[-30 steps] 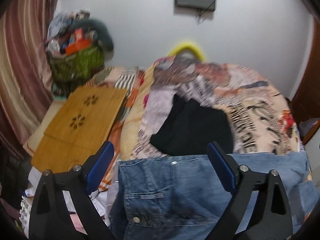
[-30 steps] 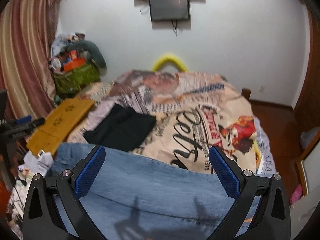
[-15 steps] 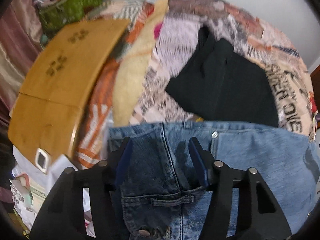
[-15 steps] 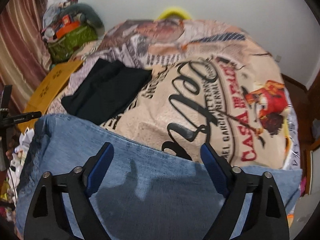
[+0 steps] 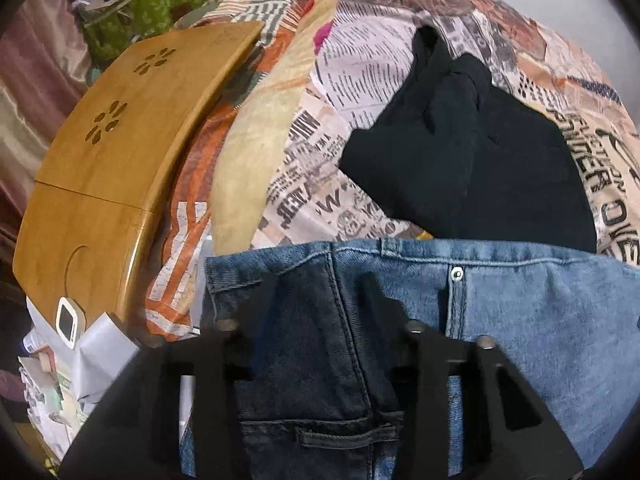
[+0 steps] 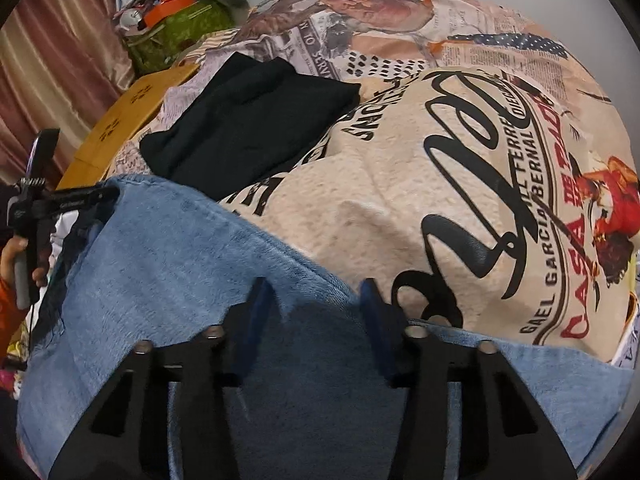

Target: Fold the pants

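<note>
Blue jeans (image 5: 520, 312) lie flat across the near side of the bed, waistband towards the left. My left gripper (image 5: 320, 296) is low over the waistband end near a seam, its jaws partly closed with a gap and denim between them. In the right wrist view the jeans' leg (image 6: 168, 264) spreads across the near bed. My right gripper (image 6: 316, 304) is down at the far edge of the leg, jaws narrowed but apart. The left gripper (image 6: 76, 200) shows at the far left there, held by a hand.
A folded black garment (image 5: 472, 160) lies on the printed bedspread (image 6: 460, 160) beyond the jeans. A wooden lap table (image 5: 120, 140) leans at the bed's left side. A green bag with clutter (image 6: 176, 36) stands in the far left corner. Papers lie on the floor at left.
Both grippers have dropped down onto the jeans and tilted towards the bed. Both pairs of jaws have narrowed from wide open to partly closed.
</note>
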